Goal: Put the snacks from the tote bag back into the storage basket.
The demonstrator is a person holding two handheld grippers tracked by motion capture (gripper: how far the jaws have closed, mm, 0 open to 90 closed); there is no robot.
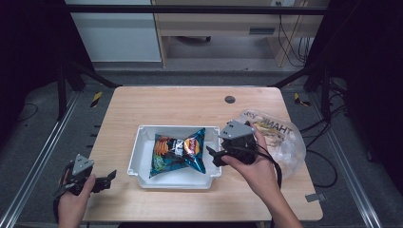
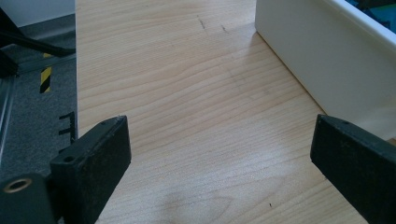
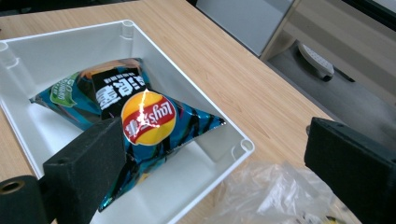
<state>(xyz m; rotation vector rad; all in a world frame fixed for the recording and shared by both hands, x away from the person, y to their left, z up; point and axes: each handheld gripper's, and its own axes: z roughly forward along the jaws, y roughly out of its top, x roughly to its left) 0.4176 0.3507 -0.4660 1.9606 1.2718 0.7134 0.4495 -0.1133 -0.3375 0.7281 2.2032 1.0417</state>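
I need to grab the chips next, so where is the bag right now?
In the high view the chip bag lies inside the white tray at the table's middle, just left of the right gripper.

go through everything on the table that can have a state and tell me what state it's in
chip bag: sealed, puffed, lying flat in the tray.
white tray: upright, holding the chip bag.
plastic bag: crumpled, lying on the table.
left gripper: open, empty.
right gripper: open, empty, beside the tray's rim.

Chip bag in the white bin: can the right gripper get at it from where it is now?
Probably yes. The right gripper is open at the bin's right rim, and the chip bag lies uncovered on top, with nothing between them.
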